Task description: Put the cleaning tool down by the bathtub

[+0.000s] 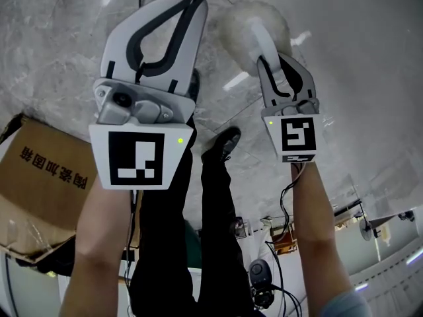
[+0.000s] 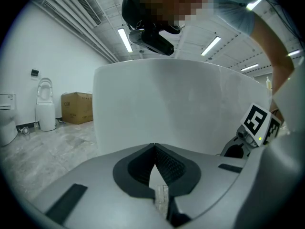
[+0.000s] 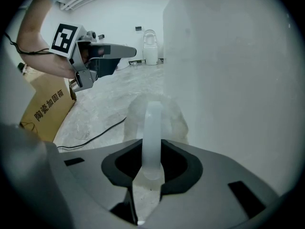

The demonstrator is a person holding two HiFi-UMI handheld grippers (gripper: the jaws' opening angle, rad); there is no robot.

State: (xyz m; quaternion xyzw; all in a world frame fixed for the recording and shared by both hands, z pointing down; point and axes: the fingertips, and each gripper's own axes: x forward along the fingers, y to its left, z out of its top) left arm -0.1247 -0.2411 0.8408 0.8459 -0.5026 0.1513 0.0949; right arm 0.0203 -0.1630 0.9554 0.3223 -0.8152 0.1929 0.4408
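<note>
brush (image 3: 152, 130) beside bathtub (image 3: 228, 80), box (image 3: 45, 111) left, toilet (image 3: 150, 46) behind

Grey marbled floor (image 1: 59, 38) with cardboard box (image 1: 39, 177), black cable (image 3: 101, 133), white bathtub (image 2: 176, 109), toilet (image 2: 45, 111).

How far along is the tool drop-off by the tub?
Done: the cleaning tool is at the bathtub, its fluffy head low beside the white wall. In hand: the right gripper is clamped on its handle; whether the head touches the floor is unclear. To do: set it down and let go. The left gripper is shut and empty.
</note>
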